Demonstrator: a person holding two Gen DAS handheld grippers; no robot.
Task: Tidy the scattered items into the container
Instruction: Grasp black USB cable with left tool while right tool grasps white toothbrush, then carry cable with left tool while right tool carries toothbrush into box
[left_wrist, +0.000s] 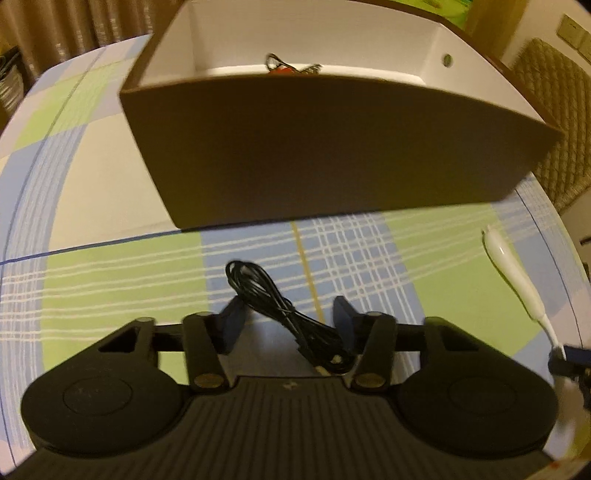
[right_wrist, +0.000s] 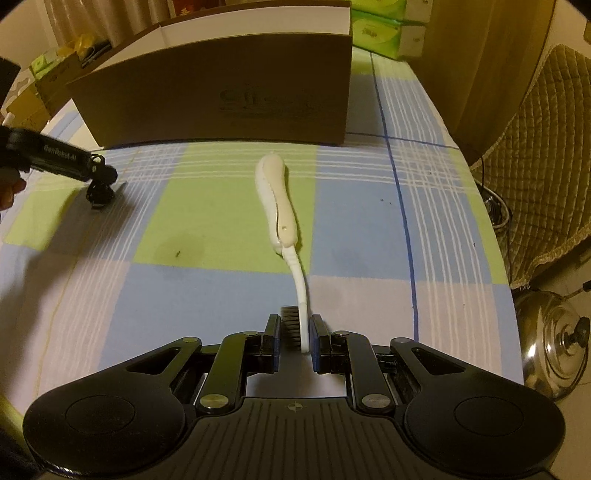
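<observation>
brush (right_wrist: 277, 201): white plastic, long handle, lies centre of right view on the checked cloth (right_wrist: 207, 221); thick grip points to the box, thin neck curves back to a dark-bristled head at lower centre. Judged light and stiff, smooth grip likely slippery; neck may flex a little.
brush, hold: right gripper (right_wrist: 295, 338) brackets the head end, neck against its right pad, bristles toward the left pad; narrow gap, cannot tell if it is pinching yet. The head end gives a long lever, so the grip may droop on lifting; nearer the neck-grip joint would balance better.
cable (left_wrist: 273, 299): black bundle, lower centre of left view, on the cloth just before the box. Judged light, limp, loops may spill; take it across the middle of the bundle.
cable, hold: left gripper (left_wrist: 291, 325) wide open, pads either side of the bundle, holding nothing.
box (left_wrist: 332, 155): brown card, white inside, open top, upper half of both views; small items already in it, blurred.
writing: "GenRobot.AI" on the left gripper's body, left edge of right view. Print on the box front unreadable.
</observation>
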